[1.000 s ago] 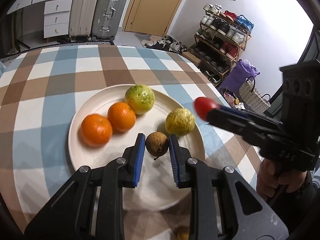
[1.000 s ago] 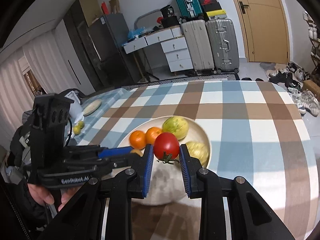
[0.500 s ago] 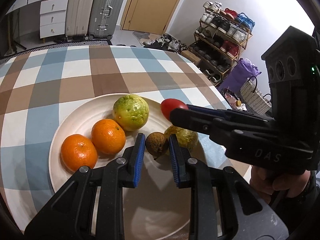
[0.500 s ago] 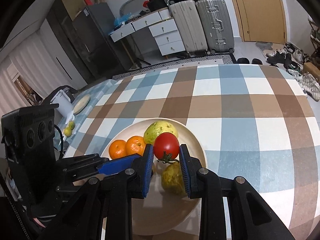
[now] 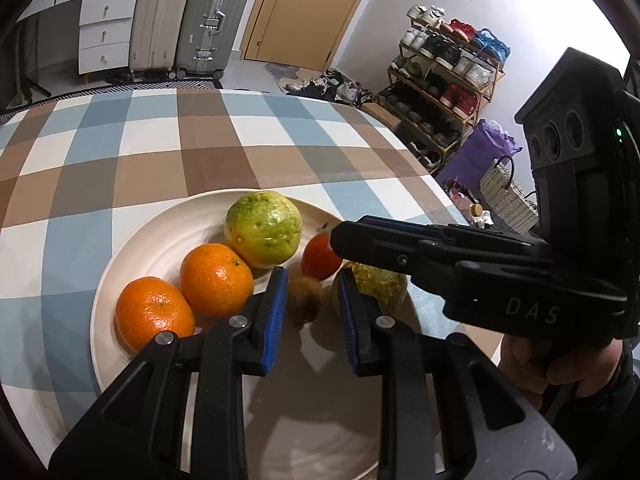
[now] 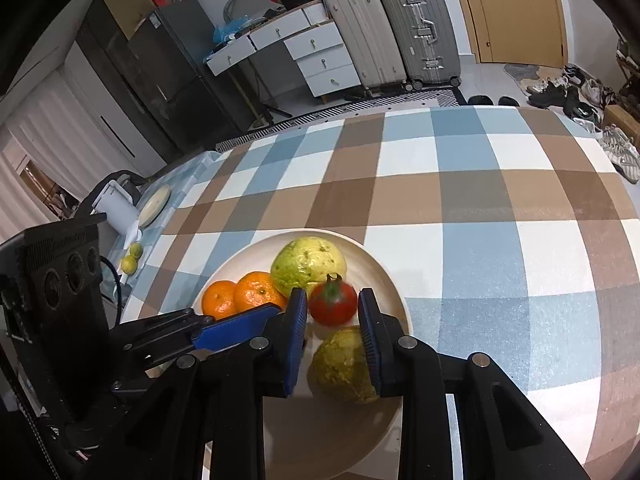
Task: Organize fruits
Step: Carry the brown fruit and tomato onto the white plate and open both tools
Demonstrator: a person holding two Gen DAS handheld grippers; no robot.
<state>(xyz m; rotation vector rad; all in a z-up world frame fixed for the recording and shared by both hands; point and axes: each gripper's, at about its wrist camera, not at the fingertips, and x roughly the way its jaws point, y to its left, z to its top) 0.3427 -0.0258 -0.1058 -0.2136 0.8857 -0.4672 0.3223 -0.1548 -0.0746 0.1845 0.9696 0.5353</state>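
The left claw (image 5: 311, 282) was closed about a small brown fruit (image 5: 303, 300). The fruit sat between the blue pads at their tips, though blur made the contact on its right side hard to read. The right claw (image 6: 333, 295) was closed on a tomato (image 6: 333, 307), whose green calyx pointed up and away from the camera.

Both claws tilted down over the near right part of the plate (image 5: 132, 248), which lay toward the near edge of the checked worktop (image 6: 480, 184). The right claw crossed just beyond the left one's tips, so the two carried fruits were close together. The coming move likely turned on this: bare plate lay straight below and nearer than each claw. A yellowish fruit (image 6: 340, 364) sat just under the right claw's right finger, and a green guava (image 5: 262, 228) lay just beyond the tomato. Two oranges (image 5: 154, 312) touched along the plate's left side, clear of both claws.

A second ago the right claw was out past the plate's right rim and the tomato's calyx hung downward. Since then both claws had come lower and further over the plate, and the tomato had turned in its grip.
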